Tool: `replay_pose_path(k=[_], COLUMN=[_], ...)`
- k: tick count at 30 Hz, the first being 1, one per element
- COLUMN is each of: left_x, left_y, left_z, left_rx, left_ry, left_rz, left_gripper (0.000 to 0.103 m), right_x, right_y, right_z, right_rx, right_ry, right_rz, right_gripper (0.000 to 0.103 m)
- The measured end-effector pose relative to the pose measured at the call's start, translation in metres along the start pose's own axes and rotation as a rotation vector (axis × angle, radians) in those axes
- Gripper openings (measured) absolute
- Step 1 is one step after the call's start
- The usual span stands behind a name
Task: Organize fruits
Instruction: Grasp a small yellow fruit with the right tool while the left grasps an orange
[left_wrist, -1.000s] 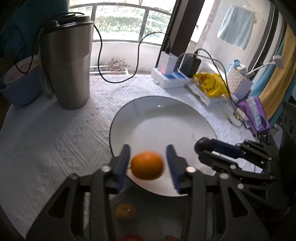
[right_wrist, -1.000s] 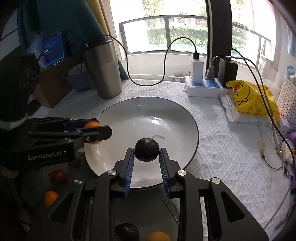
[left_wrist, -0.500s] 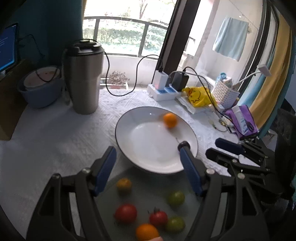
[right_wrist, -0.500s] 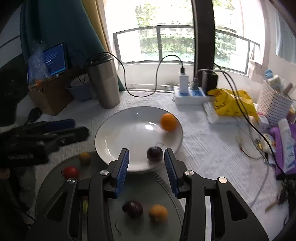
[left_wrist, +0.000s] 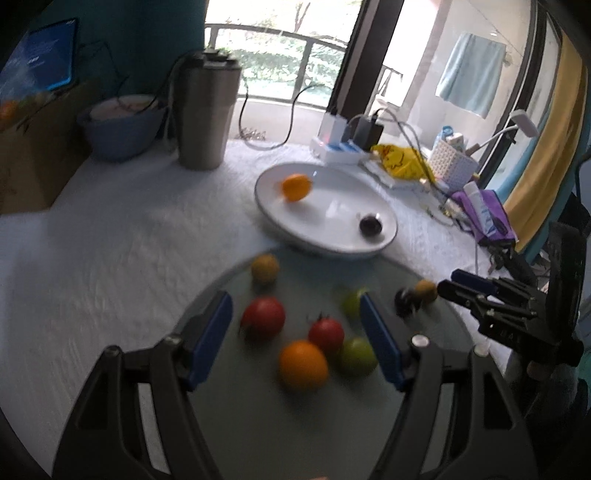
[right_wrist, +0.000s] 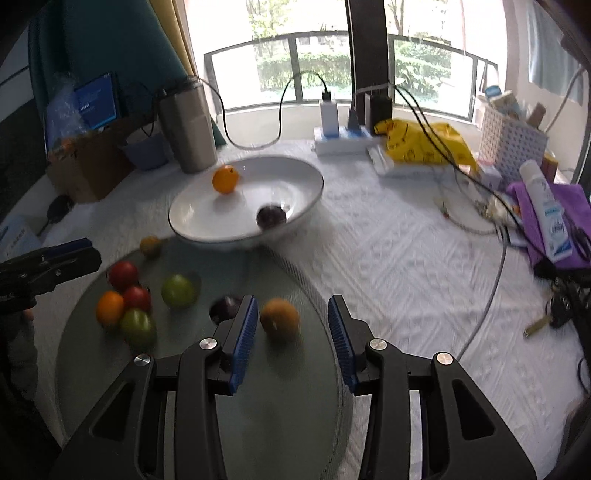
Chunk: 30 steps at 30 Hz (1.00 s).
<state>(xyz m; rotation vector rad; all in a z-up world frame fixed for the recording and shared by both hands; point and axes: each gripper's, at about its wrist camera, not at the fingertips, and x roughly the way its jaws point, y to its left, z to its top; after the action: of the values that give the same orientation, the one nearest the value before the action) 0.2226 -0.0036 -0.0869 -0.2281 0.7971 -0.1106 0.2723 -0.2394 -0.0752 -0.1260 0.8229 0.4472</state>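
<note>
Both claws released, empty. Right gripper (right_wrist: 291, 332) straddles brownish-orange round fruit (right_wrist: 279, 320) on glass tray (right_wrist: 280, 424); off-centre closing likely rolls it into dark plum (right_wrist: 226, 307).

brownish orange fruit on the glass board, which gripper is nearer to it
Right. The brownish orange fruit lies between the open right gripper fingers; the left gripper is over the tomatoes, farther away.
</note>
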Motion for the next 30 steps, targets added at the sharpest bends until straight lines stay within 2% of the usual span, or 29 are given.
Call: replay_pose_path(k=[5,11,12,14,15,16,18,25,30], left_x=[0.005,0.015,0.018,0.023,0.025,0.027,0.027,0.022,0.011], left_y=[0.003,0.000,-0.001,-0.003,-0.005,-0.009,-0.014,-0.014,-0.016], left_z=[-0.019,-0.027,-0.027,-0.028,-0.030,-0.031,-0.033,-0.031,-0.020], left_rx=[-0.008,0.019,0.027,0.038,0.043,0.059,0.082,0.075,0.075], left_ry=[0.030,0.069,0.074,0.097,0.106,0.115,0.116,0.110,0.076], left_rz=[0.040,0.046,0.043,0.023,0.012,0.009,0.013,0.004,-0.011], left_gripper=[0.073,0.072,0.062,0.053,0.046,0.043,0.034,0.033,0.033], right_x=[0.005,0.016,0.019,0.022,0.023,0.025,0.026,0.020,0.008], right_y=[0.000,0.003,0.004,0.004,0.004,0.004,0.005,0.005,0.009], right_z=[-0.008,-0.008,-0.008,-0.008,-0.007,-0.007,-0.007,-0.005,0.006], right_rx=[-0.003,-0.015,-0.018,-0.019,-0.020,-0.021,-0.029,-0.034,-0.047], right_ry=[0.012,0.027,0.030,0.033,0.035,0.042,0.043,0.027,-0.007], right_rz=[0.018,0.028,0.028,0.031,0.035,0.040,0.040,0.045,0.050], right_gripper=[0.042,0.042,0.042,0.039,0.032,0.030,0.028,0.028,0.028])
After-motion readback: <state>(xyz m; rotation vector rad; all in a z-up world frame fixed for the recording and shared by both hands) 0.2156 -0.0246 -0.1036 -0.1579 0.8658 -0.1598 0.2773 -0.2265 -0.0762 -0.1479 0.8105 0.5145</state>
